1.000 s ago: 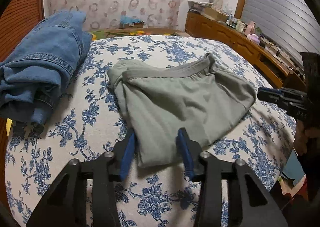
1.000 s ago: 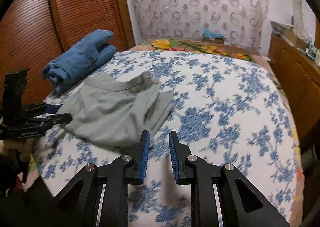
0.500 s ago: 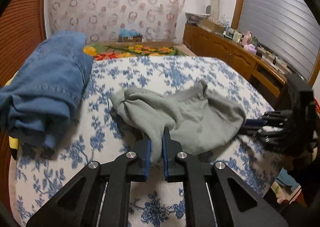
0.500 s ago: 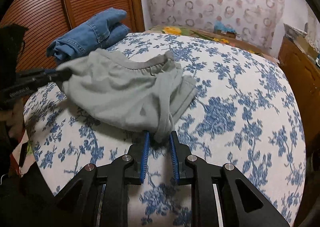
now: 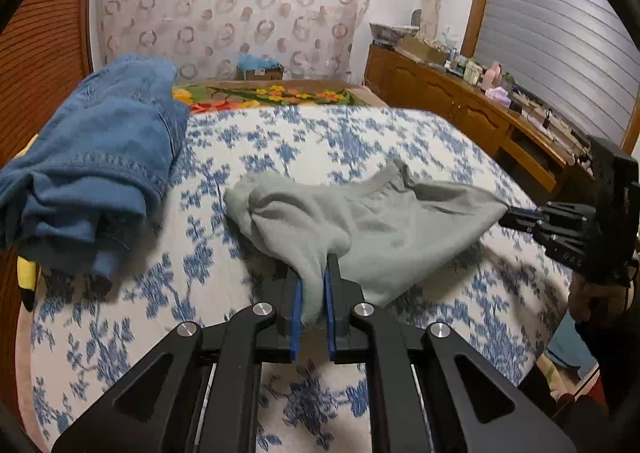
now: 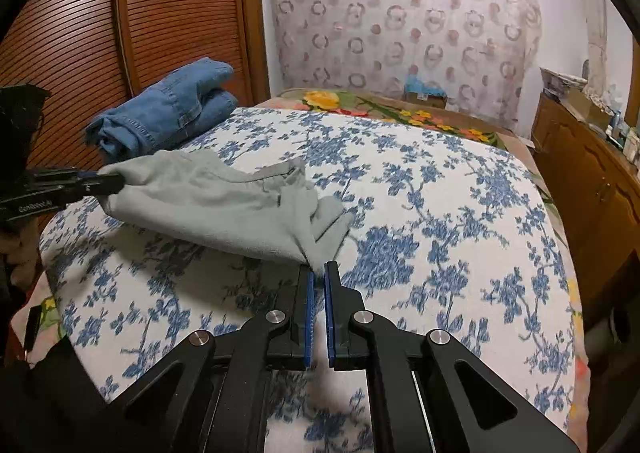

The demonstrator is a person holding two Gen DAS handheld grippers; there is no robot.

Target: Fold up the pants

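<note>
Nearest the lens in the left wrist view, the left claw point(image 5: 312, 293) is clamped on a bunched corner of the grey-green pants point(image 5: 360, 221), a tongue of cloth hanging down between its blue pads. In the right wrist view the right claw point(image 6: 316, 277) pinches the opposite near corner only at the very tips of its pads, its jaws having just been closing with the fabric between them; that shallow bite looks the likelier of the two to slip. The pants hang slack between the two claws, partly raised off the flowered bedspread point(image 6: 440, 213), the elastic waistband sagging toward the far side and creased rather than flat. The step in hand appears to be lifting the near edge to carry it over toward the waistband. Done well, both claws rise together and draw slightly apart so that the held edge goes taut, then travel away from the person at equal pace, laying the edge square on the waistband before either releases. Uneven pull would skew the fold. Beyond the pants, toward the wooden slatted door point(image 6: 80, 33), lies a pile of folded blue jeans point(image 5: 92, 173), well apart from the pants and clear of the fold's path.
</note>
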